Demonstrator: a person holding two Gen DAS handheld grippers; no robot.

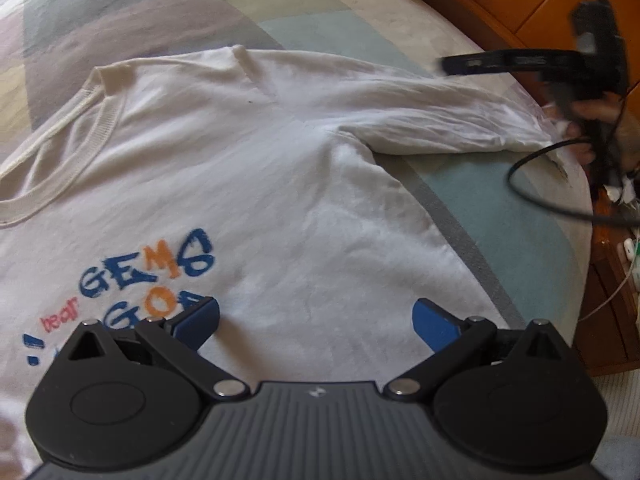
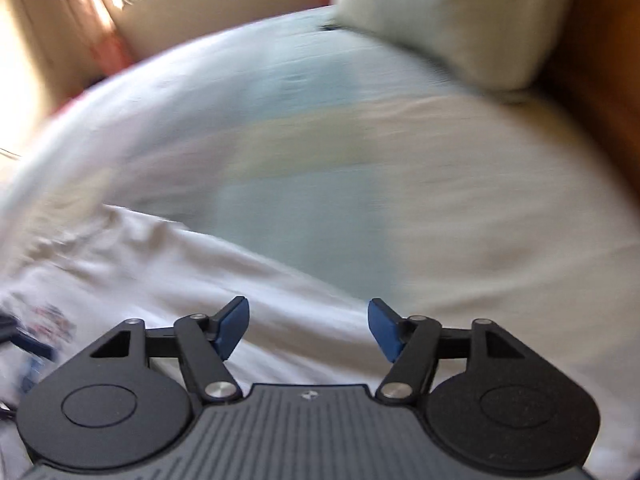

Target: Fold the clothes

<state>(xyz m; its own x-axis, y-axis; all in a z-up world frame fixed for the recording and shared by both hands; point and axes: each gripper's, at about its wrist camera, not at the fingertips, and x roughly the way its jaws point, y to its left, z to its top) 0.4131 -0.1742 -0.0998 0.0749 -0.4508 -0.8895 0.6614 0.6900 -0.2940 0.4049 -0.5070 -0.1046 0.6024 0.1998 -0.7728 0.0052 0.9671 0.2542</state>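
Cotton, thin and limp by the look of it: the white T-shirt [image 1: 248,184] lies spread front-up on the patchwork bedspread [image 1: 516,216], its ribbed collar [image 1: 60,148] to the left of the printed lettering [image 1: 152,276] and one sleeve [image 1: 440,116] stretched out to the right of it, toward the wooden bed edge. Judging by the shallow wrinkles, it is light, soft and floppy, not slippery, and will sag and crease wherever it is not supported. A pinch at a seamed edge would probably hold best: the sleeve cuff, the shoulder or the hem.

Over the cloth just right of the lettering hangs the left gripper [image 1: 316,320], its blue pads wide apart and empty. Out beyond the sleeve, the right gripper [image 2: 308,330] also stands spread with nothing between its pads; its own view is blurred.
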